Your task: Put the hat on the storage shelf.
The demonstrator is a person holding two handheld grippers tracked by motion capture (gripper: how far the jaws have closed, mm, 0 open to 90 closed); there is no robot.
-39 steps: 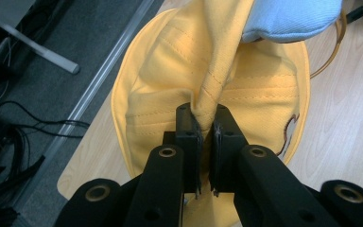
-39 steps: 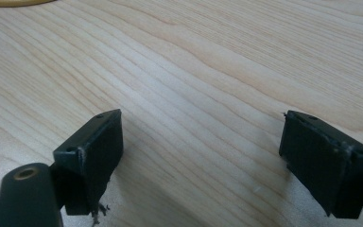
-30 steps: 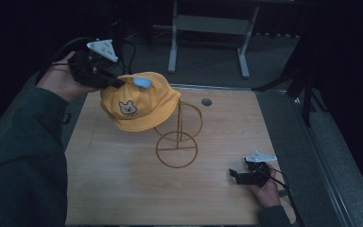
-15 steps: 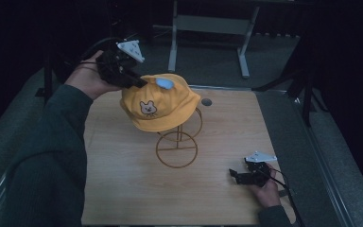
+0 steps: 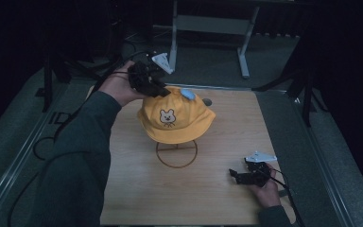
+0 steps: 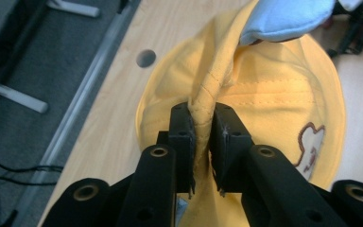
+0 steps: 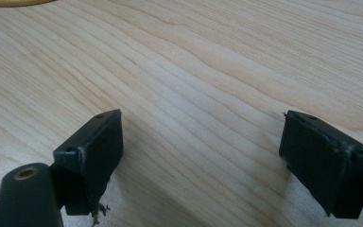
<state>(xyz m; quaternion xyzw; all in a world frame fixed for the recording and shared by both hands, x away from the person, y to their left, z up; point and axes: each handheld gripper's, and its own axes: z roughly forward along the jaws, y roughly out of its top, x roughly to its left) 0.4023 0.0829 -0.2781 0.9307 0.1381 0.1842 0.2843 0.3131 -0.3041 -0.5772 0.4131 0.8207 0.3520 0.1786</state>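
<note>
A yellow hat (image 5: 175,118) with a bear face and a light blue ear (image 5: 187,93) sits over a wire stand, whose base ring (image 5: 176,153) shows below the brim. My left gripper (image 5: 163,92) is at the hat's back left edge. In the left gripper view a raised fold of the hat (image 6: 264,94) stands between the pads of the left gripper (image 6: 202,123). The jaws have just been opening, but the pads still touch the fold. My right gripper (image 5: 234,176) rests open on the table at the front right, with bare wood between the jaws of the right gripper (image 7: 201,156).
The wooden table (image 5: 170,198) has a small round hole (image 5: 207,101) behind the hat. Dark floor, cables and a metal frame leg (image 5: 174,38) lie beyond the far edge. A metal rail runs along the table's left side.
My left hand has carried the hat to the right and down, so it now covers the wire stand. The right gripper has stayed where it was.
</note>
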